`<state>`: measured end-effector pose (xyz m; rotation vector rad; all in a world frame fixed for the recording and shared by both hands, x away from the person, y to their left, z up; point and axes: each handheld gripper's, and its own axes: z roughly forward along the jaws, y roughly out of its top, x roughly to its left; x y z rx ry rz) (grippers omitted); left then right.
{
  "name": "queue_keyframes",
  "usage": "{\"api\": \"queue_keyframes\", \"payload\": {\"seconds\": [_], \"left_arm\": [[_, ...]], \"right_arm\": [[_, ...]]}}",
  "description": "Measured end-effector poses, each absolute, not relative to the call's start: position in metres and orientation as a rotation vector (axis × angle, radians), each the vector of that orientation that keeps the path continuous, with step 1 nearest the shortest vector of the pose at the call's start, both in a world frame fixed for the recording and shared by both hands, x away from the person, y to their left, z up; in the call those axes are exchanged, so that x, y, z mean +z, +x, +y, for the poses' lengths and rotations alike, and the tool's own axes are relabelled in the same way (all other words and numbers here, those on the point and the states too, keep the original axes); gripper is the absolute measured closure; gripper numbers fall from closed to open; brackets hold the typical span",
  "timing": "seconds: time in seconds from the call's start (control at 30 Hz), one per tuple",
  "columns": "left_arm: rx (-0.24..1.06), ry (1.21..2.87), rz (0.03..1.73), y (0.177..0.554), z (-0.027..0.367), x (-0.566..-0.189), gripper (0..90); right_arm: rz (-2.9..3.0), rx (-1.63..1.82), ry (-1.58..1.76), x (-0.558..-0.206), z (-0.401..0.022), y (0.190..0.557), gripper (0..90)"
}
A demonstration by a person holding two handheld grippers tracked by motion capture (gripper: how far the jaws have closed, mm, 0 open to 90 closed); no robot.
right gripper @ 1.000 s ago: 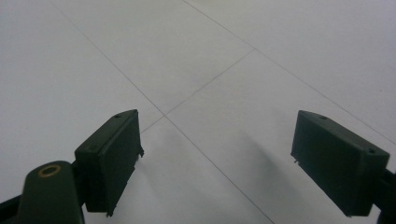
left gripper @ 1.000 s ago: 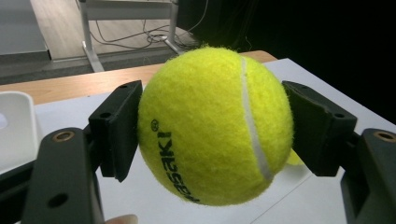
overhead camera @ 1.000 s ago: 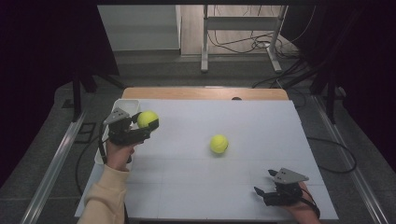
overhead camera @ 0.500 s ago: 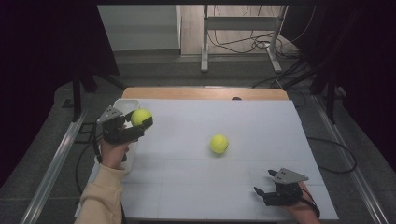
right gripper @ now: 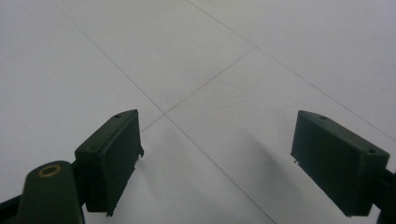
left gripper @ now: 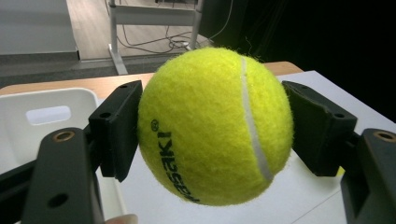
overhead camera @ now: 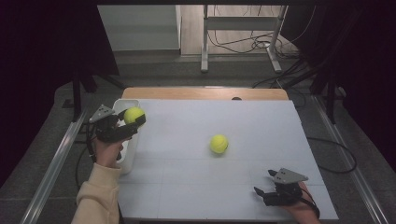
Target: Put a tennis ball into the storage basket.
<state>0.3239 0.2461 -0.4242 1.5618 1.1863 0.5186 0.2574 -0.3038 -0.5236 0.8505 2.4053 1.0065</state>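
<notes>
high view: left gripper clamps a fuzzy yellow-green tennis ball in the air over the right rim of the white plastic bin at the table's left edge.
high view, rest: second yellow-green tennis ball sits loose mid-table on the pale grey tabletop; right gripper rests low near the front right corner, well apart from both balls.
left gripper view: black jaws pressed on both flanks of the held ball, seam facing the camera; bin is behind and to the left in this view, handle slot visible.
right gripper view: jaws spread wide, nothing between them, bare tabletop below.
risk 1: ball looks to hang at the rim, not the bin's middle. Letting go here could bounce it off the edge back onto the table.
risk 2: the grip is on the round flanks alone; a jerk could squirt it out.
risk 3: a rolling ball could knock the loose one.
</notes>
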Motion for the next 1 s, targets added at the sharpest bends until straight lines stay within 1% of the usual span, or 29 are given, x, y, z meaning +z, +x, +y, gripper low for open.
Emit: {"api": "queue_keyframes", "payload": {"seconds": [1.0], "left_arm": [[0.558,1.511,1.259,0.326,0.268,-0.426,25.8]], "right_arm": [[2.407,0.996,0.851,-0.524,-0.304,0.258,16.6]]}}
